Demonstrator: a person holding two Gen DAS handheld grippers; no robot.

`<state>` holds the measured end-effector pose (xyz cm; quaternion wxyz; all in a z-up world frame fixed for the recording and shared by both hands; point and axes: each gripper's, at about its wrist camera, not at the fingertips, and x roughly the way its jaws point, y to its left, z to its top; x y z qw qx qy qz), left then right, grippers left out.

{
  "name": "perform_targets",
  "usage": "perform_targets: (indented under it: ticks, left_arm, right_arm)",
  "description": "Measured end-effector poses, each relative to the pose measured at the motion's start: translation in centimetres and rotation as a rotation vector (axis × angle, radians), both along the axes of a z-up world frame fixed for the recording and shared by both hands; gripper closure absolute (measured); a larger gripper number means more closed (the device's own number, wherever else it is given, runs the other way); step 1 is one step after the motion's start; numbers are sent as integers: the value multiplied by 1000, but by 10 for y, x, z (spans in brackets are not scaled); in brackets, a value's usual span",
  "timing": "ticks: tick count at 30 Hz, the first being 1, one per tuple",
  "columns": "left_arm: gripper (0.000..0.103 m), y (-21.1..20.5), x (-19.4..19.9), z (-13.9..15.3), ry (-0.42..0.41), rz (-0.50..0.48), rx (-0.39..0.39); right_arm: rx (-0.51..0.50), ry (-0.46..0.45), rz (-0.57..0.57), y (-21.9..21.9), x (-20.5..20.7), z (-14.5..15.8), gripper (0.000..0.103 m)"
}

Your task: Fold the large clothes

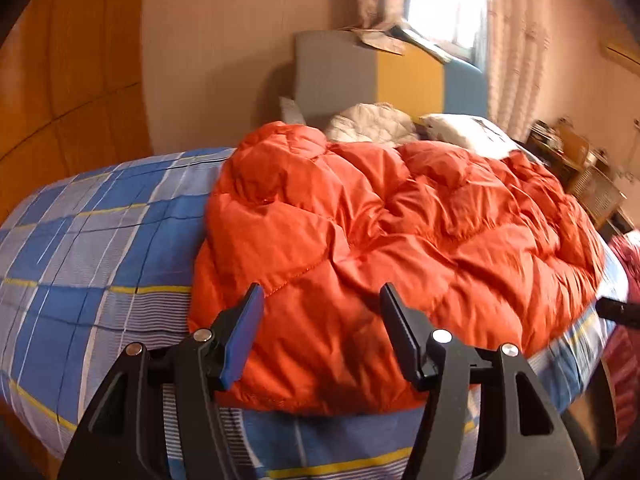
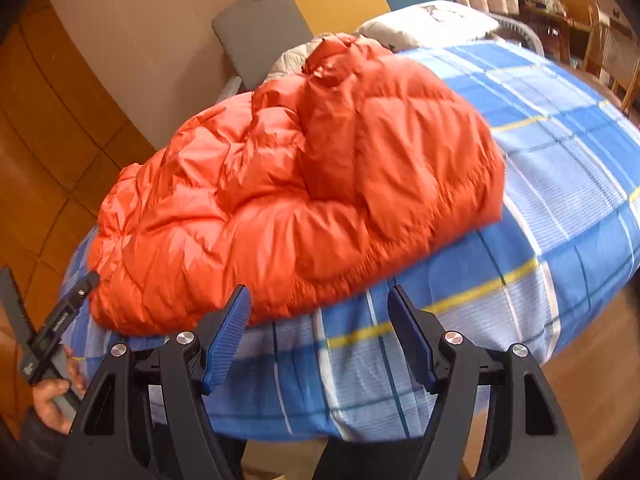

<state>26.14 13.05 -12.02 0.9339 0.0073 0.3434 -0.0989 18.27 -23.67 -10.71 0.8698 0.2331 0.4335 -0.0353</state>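
An orange puffer jacket [image 1: 380,220] lies bunched on a bed with a blue plaid sheet [image 1: 88,248]. My left gripper [image 1: 322,320] is open at the jacket's near edge; the fabric shows between its blue pads, which do not press on it. In the right wrist view the jacket [image 2: 312,184] lies folded over itself, hem toward me. My right gripper [image 2: 318,308] hangs open just off that hem, over the sheet [image 2: 540,184], with nothing between its fingers. A hand [image 2: 52,396] holds the left tool at the jacket's left end.
A whitish quilted garment [image 1: 372,122] and a pillow [image 1: 468,132] lie at the bed's head. Behind them stands a grey, yellow and blue headboard [image 1: 408,80]. Wooden furniture [image 1: 592,184] stands to the right, wood panelling [image 1: 68,92] to the left, and red cloth [image 1: 626,264] at the right edge.
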Motion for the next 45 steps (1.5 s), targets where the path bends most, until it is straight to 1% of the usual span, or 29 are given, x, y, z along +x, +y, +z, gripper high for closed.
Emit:
perform_targets:
  ticks: [2,4,6,9,11,12,16,21,22,24,26,27,28,29,31,32,34,35,36,42,45]
  left_arm:
    - [43,5,-1,-1,-1,-43,-1]
    - [43,11,-1,-3,-2,-69,7]
    - [43,17,0,-5,8,-101,-4]
    - [44,26,1,-7,14,-124,-2]
    - [45,32,3,-10,22,-139,1]
    - [47,34,4,-12,32,-157,0]
    - [48,39,7,-13,41,-217,26]
    - [49,48,12,-15,61,-265,54]
    - [49,50,13,-16,69,-286,56]
    - [49,49,17,-20,83,-316,77]
    - [50,47,19,-23,96,-358,102]
    - [51,44,21,-25,99,-382,127]
    - [51,41,22,-27,104,-408,149]
    - [52,39,22,-28,110,-424,161]
    - [52,34,23,-31,118,-455,192]
    - [52,29,23,-34,115,-479,226]
    - [54,23,22,-38,116,-513,265]
    - [54,21,22,-38,113,-521,277]
    - [54,19,21,-39,107,-533,295]
    - [56,10,18,-42,99,-578,349]
    - [57,5,15,-43,96,-607,387]
  right_arm:
    - [51,5,-32,-11,-5,-4,33]
    - [139,5,-106,-28,-13,-10,33]
    - [217,-16,-181,-47,-19,-14,33]
    - [287,-35,-257,-67,-21,-19,33]
    - [305,-39,-286,-74,-17,-22,33]
    - [333,-50,-293,-76,-12,-24,33]
    - [451,-61,-315,-81,3,-39,33]
    - [535,-69,-350,-82,20,-50,33]
    - [538,-68,-360,-82,23,-52,33]
    - [538,-65,-368,-84,31,-55,42]
    - [518,-66,-364,-85,33,-53,58]
    - [520,-67,-356,-85,33,-50,63]
    - [508,-75,-337,-85,34,-45,72]
    - [482,-81,-316,-83,34,-38,79]
    - [439,-89,-291,-80,35,-26,83]
    - [426,-93,-285,-79,36,-22,84]
    - [387,-105,-260,-75,37,-11,85]
    - [377,-109,-280,-73,36,-7,86]
    - [363,-114,-268,-71,35,-2,86]
    - [278,-132,-214,-59,35,16,87]
    - [221,-156,-169,-48,38,32,88]
